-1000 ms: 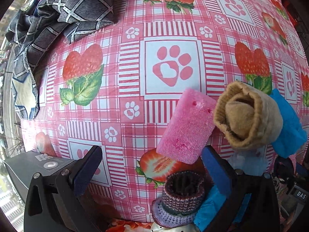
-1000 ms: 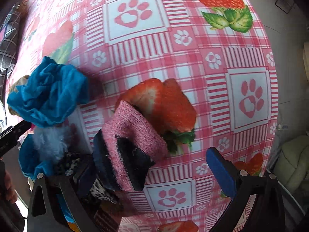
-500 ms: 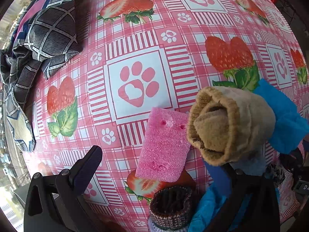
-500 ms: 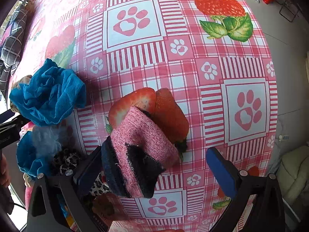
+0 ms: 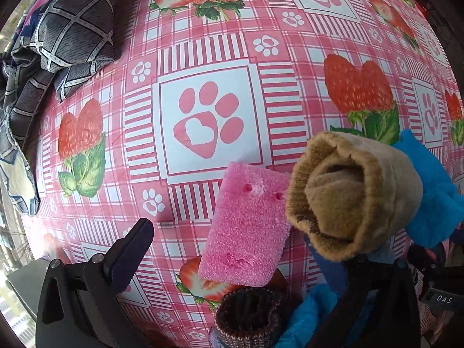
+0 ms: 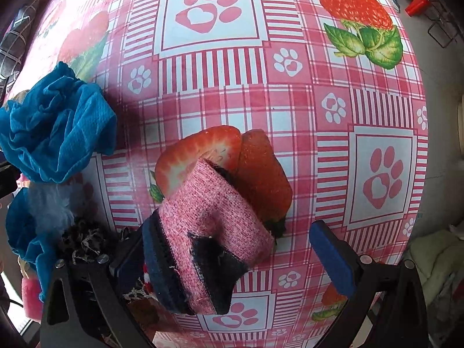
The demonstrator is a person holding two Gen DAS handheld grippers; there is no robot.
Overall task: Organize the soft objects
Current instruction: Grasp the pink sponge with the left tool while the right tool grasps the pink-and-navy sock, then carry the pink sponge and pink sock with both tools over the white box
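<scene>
My open left gripper [image 5: 229, 252] has the pink sponge [image 5: 246, 229] between its fingers, on the strawberry-print surface [image 5: 203, 58]; my right gripper [image 6: 232, 249] is open too.

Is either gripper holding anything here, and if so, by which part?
Neither. The left gripper and the right gripper both stand wide open. The pink sponge and pink sock lie between the fingers, unclamped.

Surface: we recorded a table under a pink checked tablecloth [image 5: 203, 58] printed with strawberries and paw prints. Lying on it: a pink sponge [image 5: 246, 232], a rolled tan sock [image 5: 353, 194], crumpled blue cloth [image 6: 58, 127], a pink-and-navy sock [image 6: 208, 232], and, at the far corner, what seemed a grey checked garment [image 5: 66, 34].
</scene>
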